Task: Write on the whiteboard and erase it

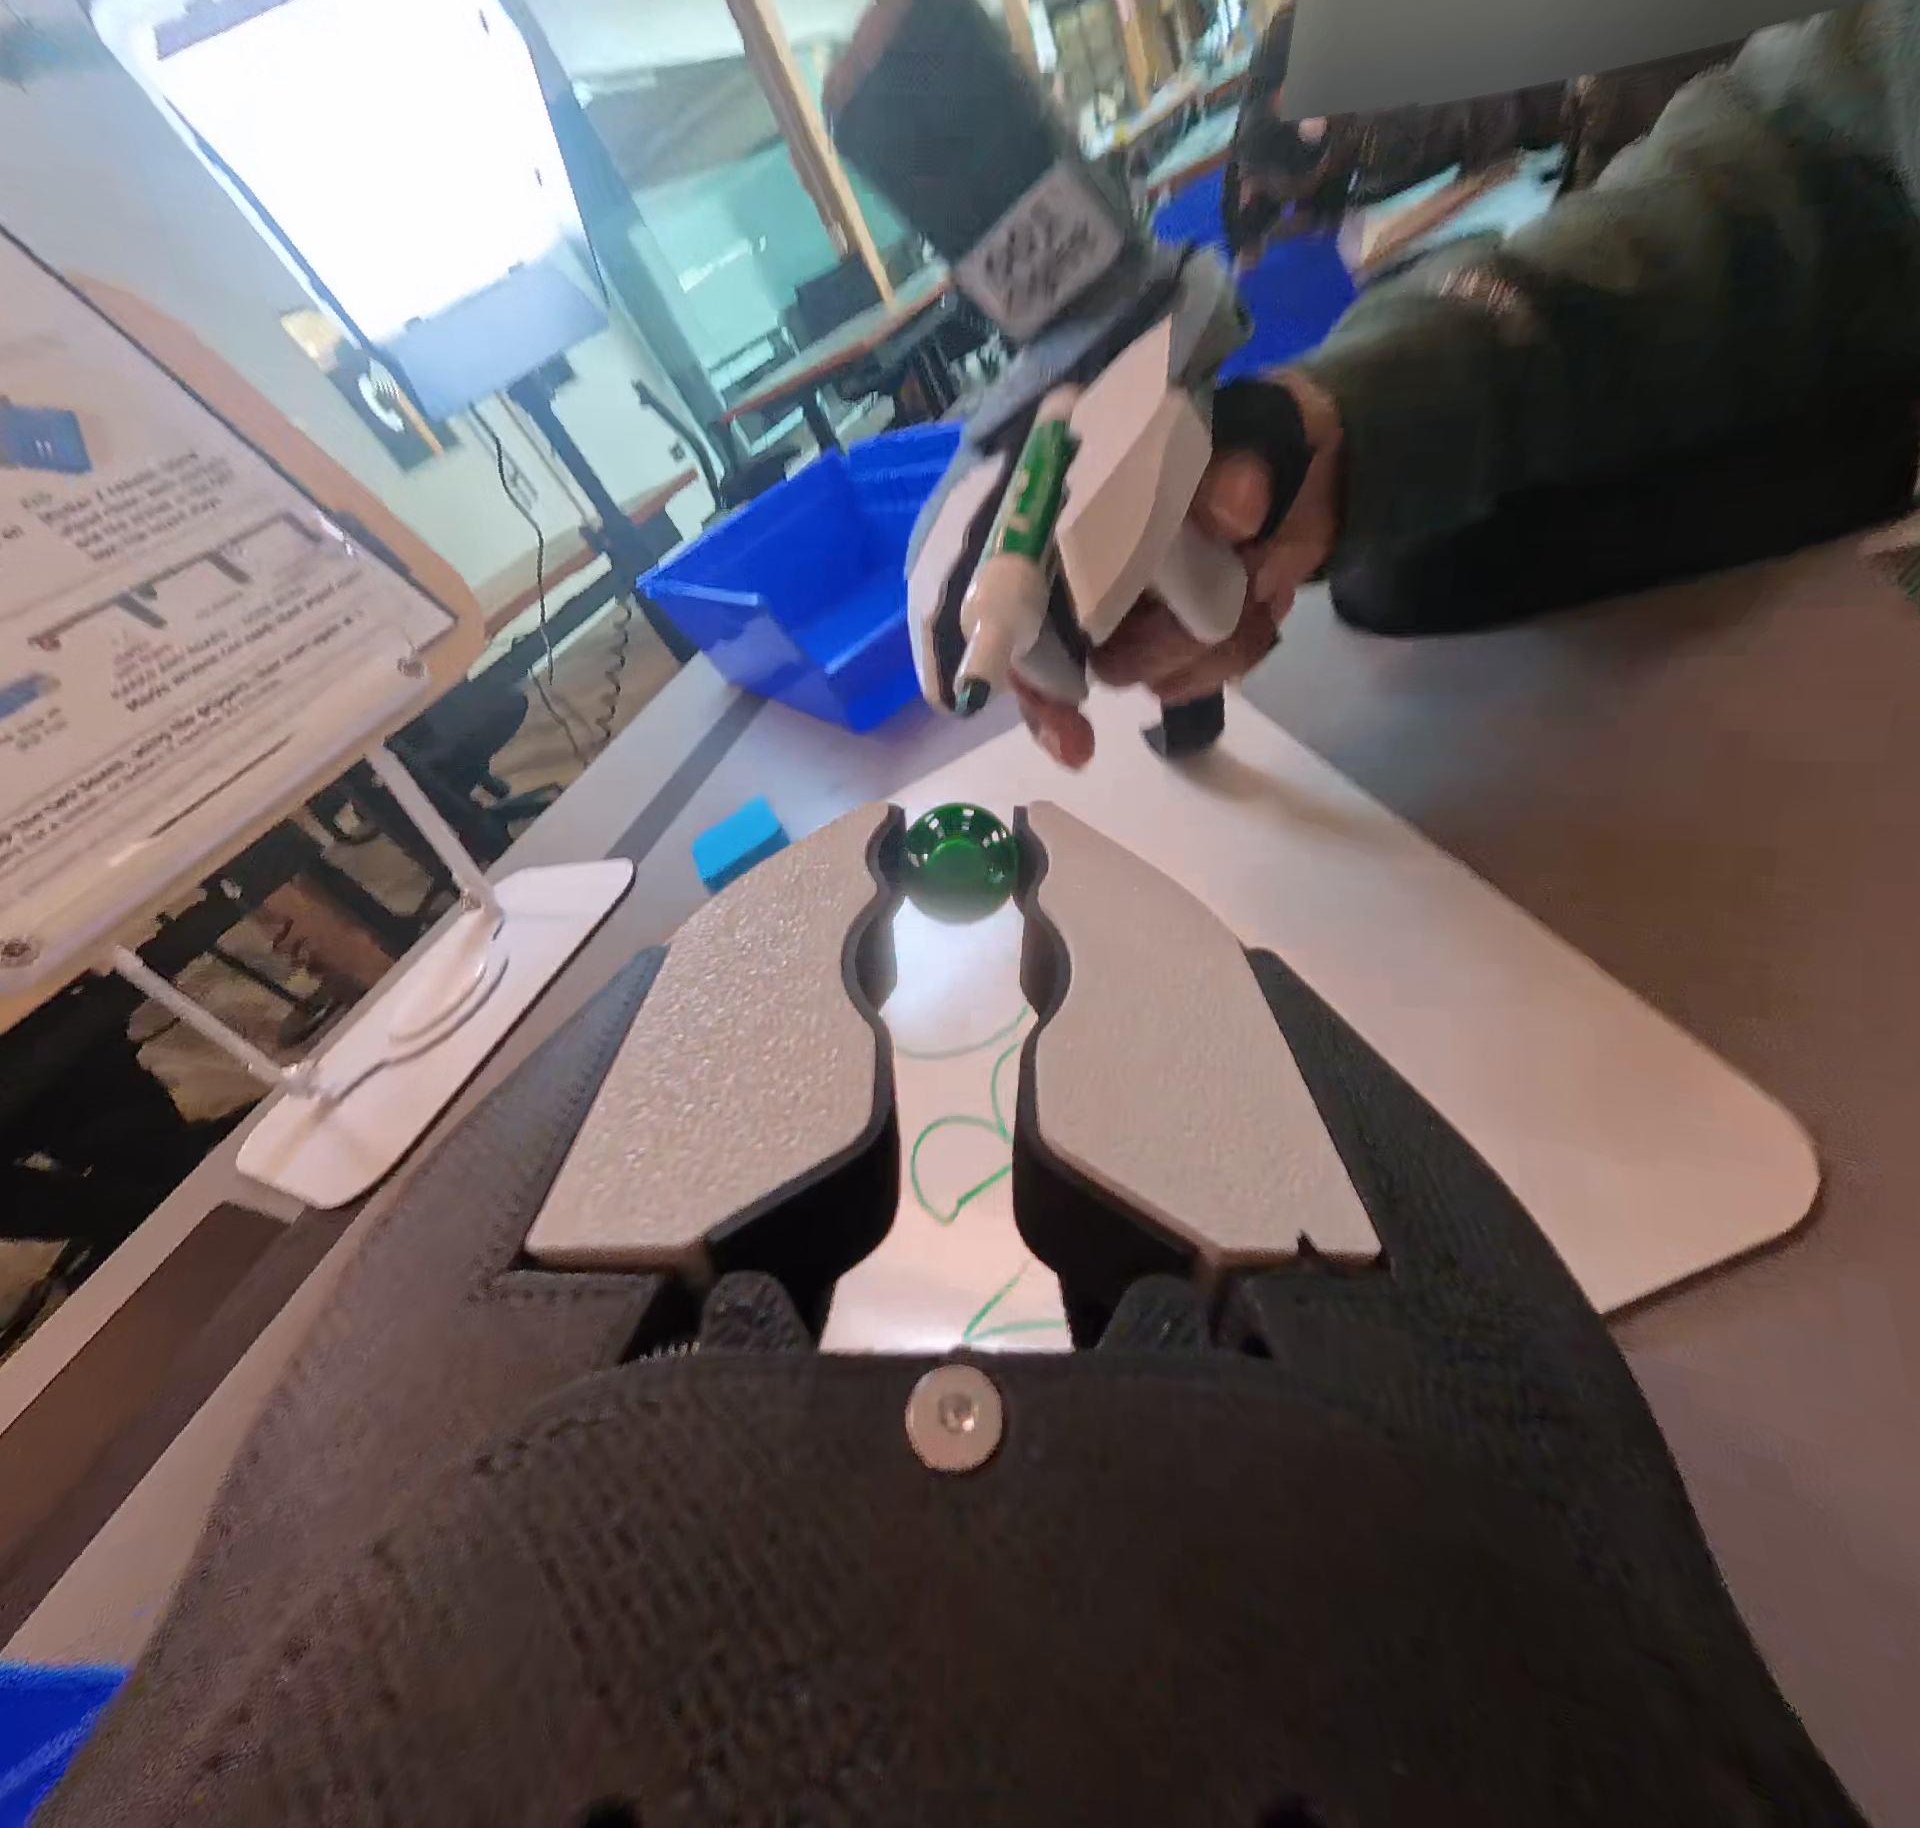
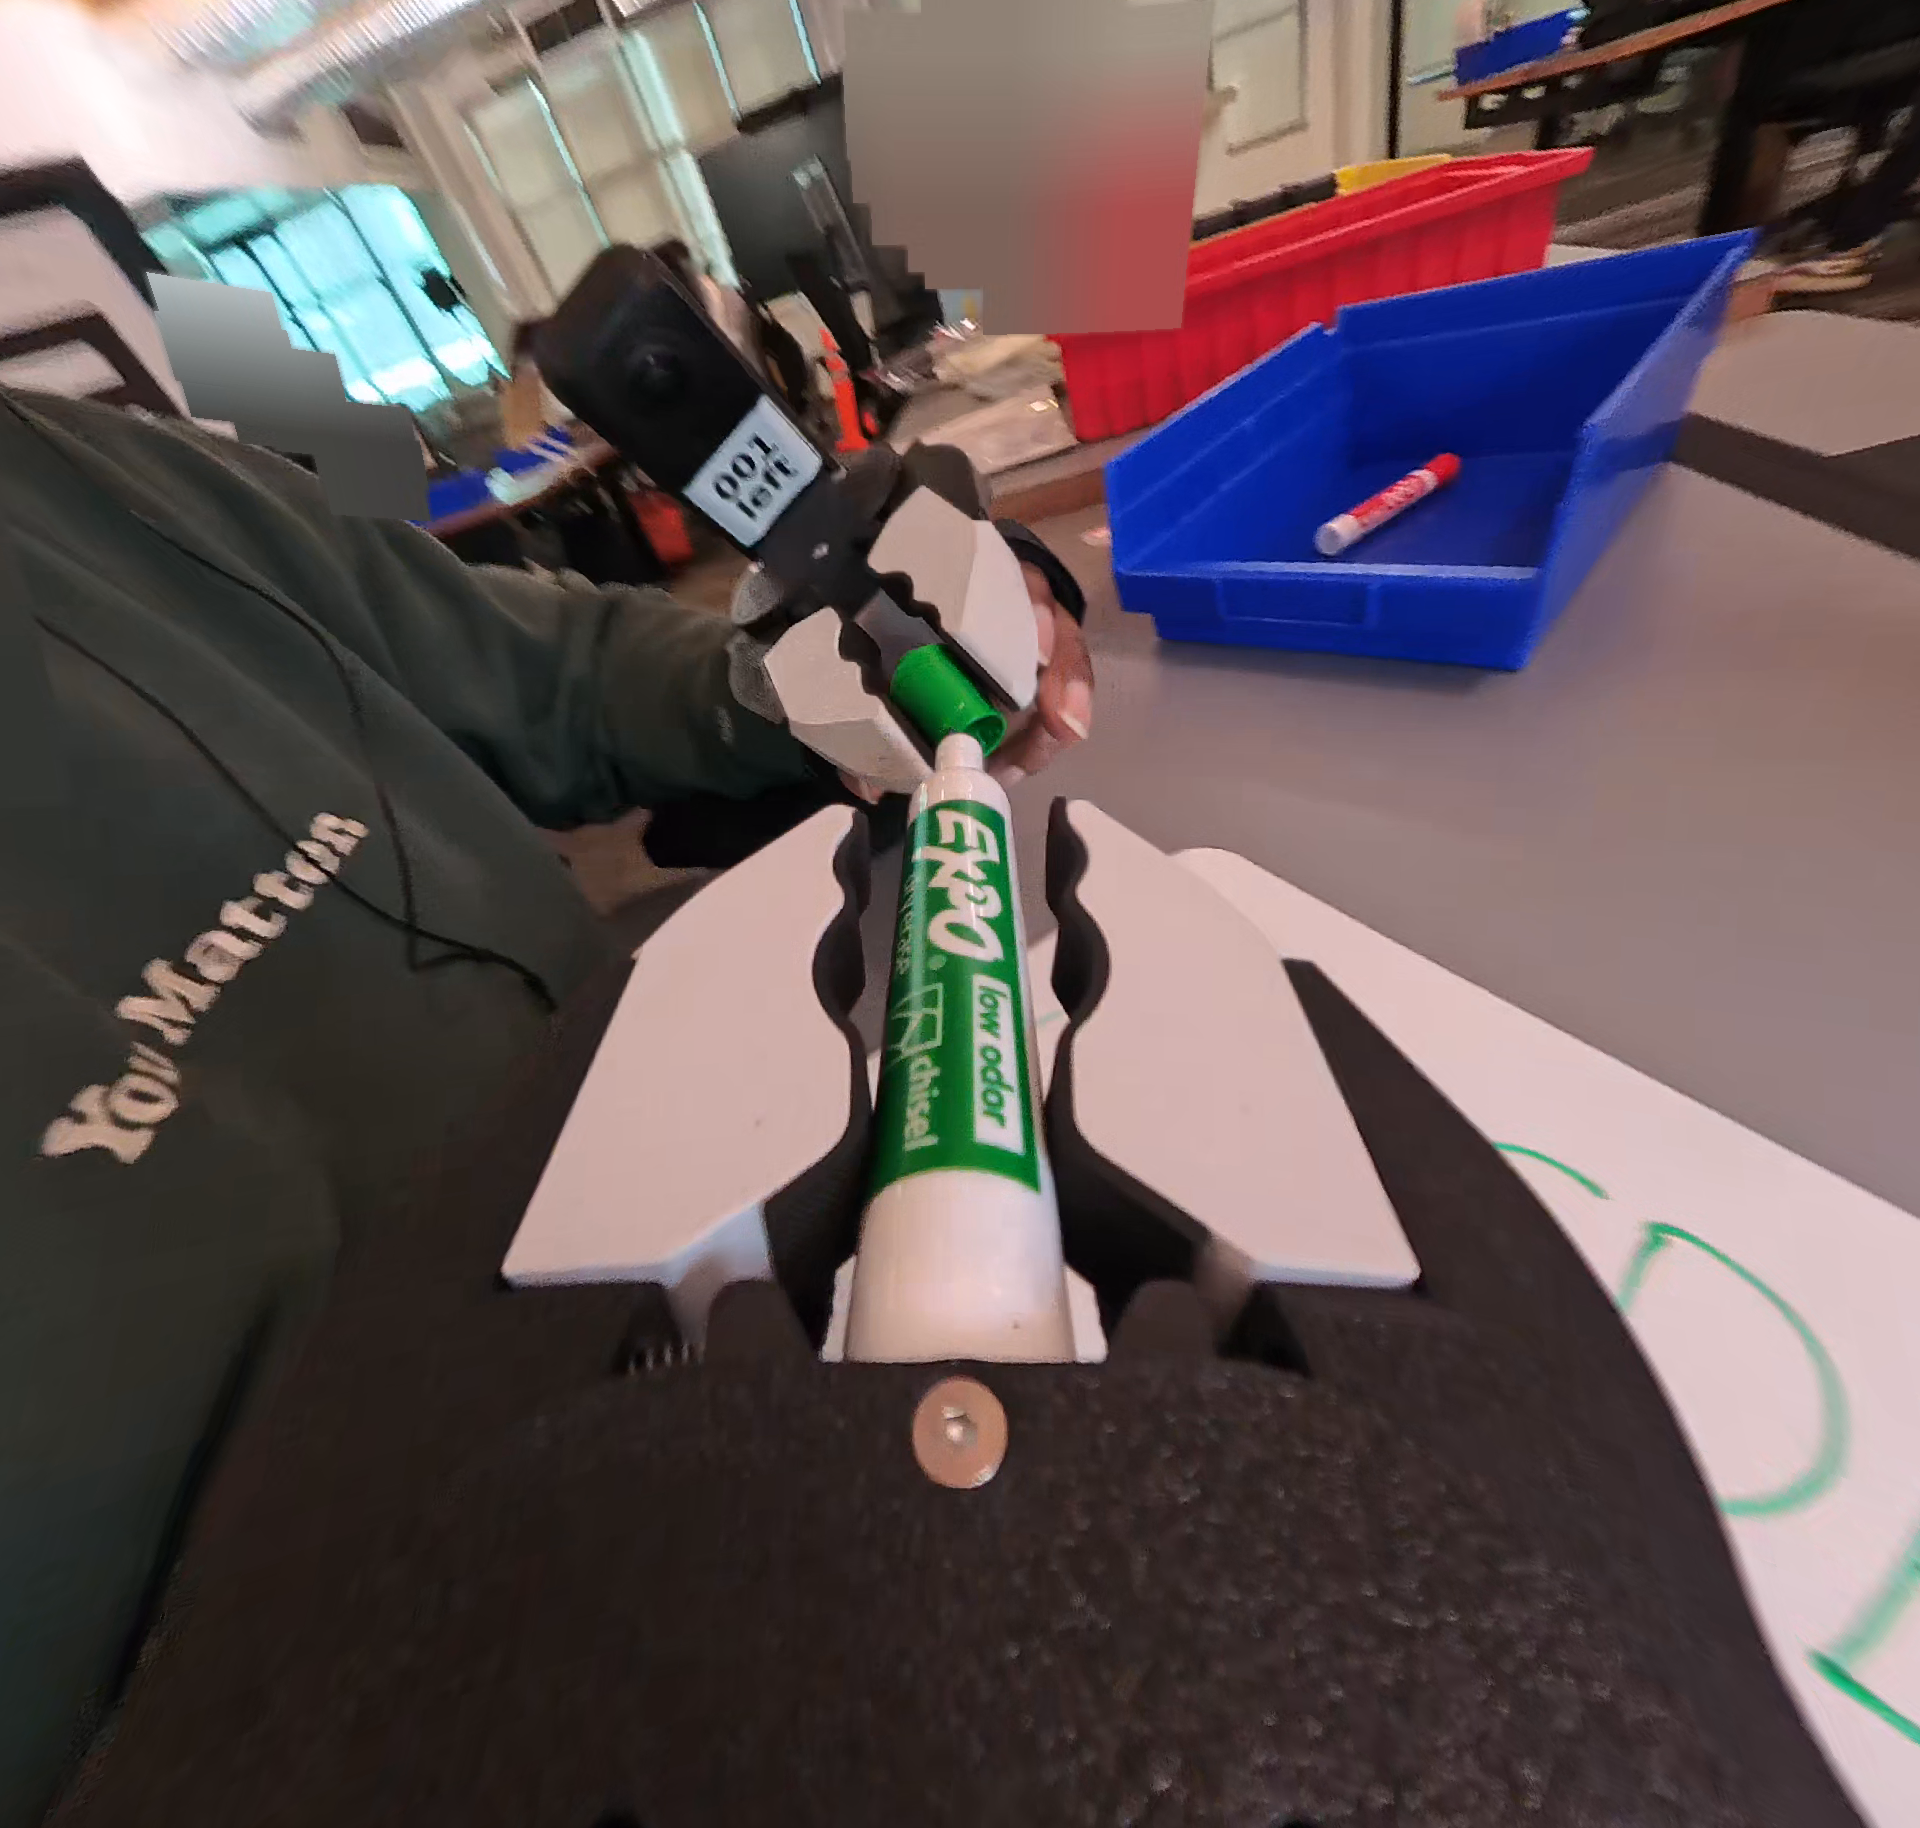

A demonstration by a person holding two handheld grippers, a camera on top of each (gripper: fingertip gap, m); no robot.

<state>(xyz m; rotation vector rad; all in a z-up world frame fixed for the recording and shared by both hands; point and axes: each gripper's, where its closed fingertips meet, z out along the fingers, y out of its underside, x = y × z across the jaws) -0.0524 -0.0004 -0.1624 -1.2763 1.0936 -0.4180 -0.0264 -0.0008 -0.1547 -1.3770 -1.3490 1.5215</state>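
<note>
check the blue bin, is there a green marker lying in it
No, the marker lying in the blue bin is red; the green marker sits between the right gripper's fingers.

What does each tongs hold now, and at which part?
The left tongs grip the green cap at its sides, near the fingertips. The right tongs grip the green marker along its barrel; the cap is off.

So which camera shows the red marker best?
The right wrist view: the red marker lies in plain sight inside the blue bin. The left wrist view shows that bin only from the side, so the marker stays hidden.
</note>
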